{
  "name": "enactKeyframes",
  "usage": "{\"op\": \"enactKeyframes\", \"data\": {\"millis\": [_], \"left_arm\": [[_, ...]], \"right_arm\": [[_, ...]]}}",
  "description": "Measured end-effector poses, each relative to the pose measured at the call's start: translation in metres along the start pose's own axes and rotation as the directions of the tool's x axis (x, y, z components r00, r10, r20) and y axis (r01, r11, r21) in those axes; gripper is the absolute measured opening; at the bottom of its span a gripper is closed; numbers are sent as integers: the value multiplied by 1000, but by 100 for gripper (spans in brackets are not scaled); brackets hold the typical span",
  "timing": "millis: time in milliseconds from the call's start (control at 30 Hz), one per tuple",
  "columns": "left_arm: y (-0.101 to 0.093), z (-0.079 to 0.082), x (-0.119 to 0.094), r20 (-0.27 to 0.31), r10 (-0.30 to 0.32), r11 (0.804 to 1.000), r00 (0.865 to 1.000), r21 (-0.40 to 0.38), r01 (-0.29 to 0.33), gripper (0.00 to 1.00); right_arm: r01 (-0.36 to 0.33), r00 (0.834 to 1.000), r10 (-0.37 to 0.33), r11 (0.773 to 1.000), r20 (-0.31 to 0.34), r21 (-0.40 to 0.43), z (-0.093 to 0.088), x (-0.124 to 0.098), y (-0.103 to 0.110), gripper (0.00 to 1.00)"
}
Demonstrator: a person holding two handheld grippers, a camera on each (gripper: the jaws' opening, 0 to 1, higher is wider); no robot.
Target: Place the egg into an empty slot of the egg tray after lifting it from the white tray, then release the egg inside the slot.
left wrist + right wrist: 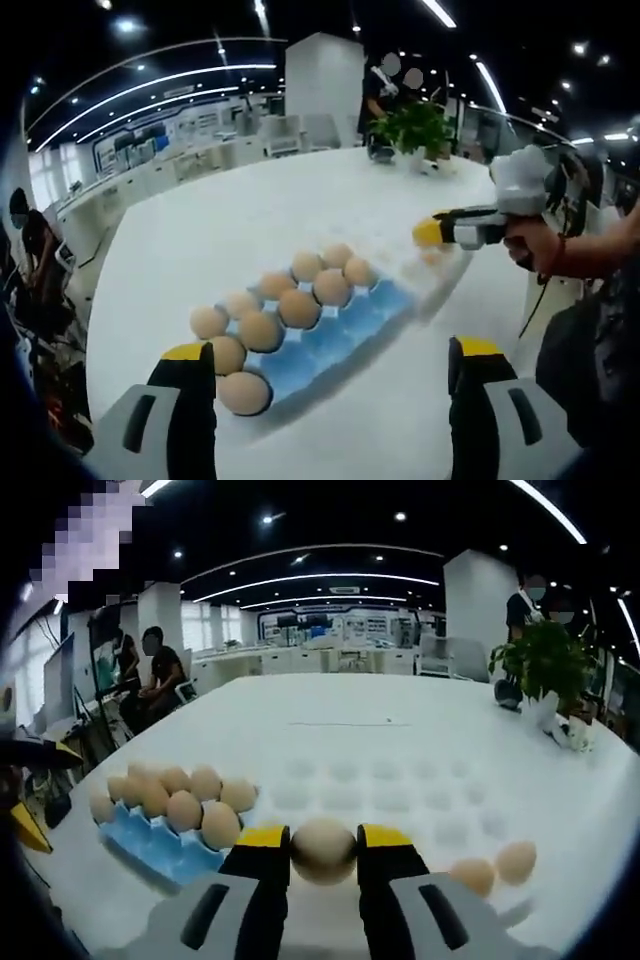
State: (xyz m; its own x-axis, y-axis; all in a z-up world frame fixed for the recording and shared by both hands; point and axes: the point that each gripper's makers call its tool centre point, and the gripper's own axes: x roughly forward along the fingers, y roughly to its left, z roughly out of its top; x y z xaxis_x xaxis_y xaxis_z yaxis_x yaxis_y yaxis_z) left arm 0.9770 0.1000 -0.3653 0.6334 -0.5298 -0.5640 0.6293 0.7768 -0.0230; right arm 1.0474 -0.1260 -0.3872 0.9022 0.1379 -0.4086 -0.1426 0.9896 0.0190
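In the right gripper view, the right gripper [323, 852] is clamped on an egg [323, 849] held between its yellow-tipped jaws above the white tray [400, 790], where two more eggs [497, 868] lie near to the right. To the left sits the blue egg tray [150, 842], its far rows full of eggs. In the left gripper view, the left gripper [333, 375] stands with jaws wide apart and empty at the near end of the blue egg tray, on the white table [220, 220]; a potted plant [415, 130] stands far off.

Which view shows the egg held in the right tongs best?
The right gripper view: the egg sits large between the right tongs. In the left gripper view, those tongs appear small and distant, and the egg can't be made out.
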Motion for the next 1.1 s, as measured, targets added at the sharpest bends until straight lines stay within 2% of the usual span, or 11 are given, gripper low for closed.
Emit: {"op": "enactKeyframes", "data": {"millis": [400,467,600,633,767,867,933,967,1000,1033,1100], "left_arm": [[4,0,-3,1,13,1000,1000,-5,-13,99],[4,0,-3,2,14,1000,1000,-5,-14,99],[5,1,-2,1,14,1000,1000,-2,-14,99],[6,1,-2,2,16,1000,1000,-3,-16,99],[7,1,-2,2,18,1000,1000,-3,-18,98],[6,1,-1,1,17,1000,1000,-1,-17,98],[6,2,-1,5,15,1000,1000,-4,-15,98],[6,2,-1,8,14,1000,1000,-6,-14,98],[6,3,-2,9,14,1000,1000,-6,-14,98],[6,3,-2,9,16,1000,1000,-4,-16,98],[7,2,-2,10,18,1000,1000,-6,-18,98]], "right_arm": [[-49,999,49,999,5,-15,3,8,12,26],[-50,999,49,998,-8,-29,0,11,12,27],[-52,996,49,998,-77,-28,-18,13,8,27],[-53,998,52,998,-47,-20,-14,12,8,27],[-66,996,64,997,-63,-27,-16,12,9,27],[-72,993,67,996,-95,-44,-18,15,8,28],[-53,991,45,997,-130,-60,-25,16,3,29],[-55,990,48,997,-134,-51,-26,17,2,29],[-53,991,55,998,-126,19,-26,16,1,29],[-53,990,57,998,-129,40,-26,16,0,29],[-63,989,66,998,-129,26,-25,17,-2,29]]}}
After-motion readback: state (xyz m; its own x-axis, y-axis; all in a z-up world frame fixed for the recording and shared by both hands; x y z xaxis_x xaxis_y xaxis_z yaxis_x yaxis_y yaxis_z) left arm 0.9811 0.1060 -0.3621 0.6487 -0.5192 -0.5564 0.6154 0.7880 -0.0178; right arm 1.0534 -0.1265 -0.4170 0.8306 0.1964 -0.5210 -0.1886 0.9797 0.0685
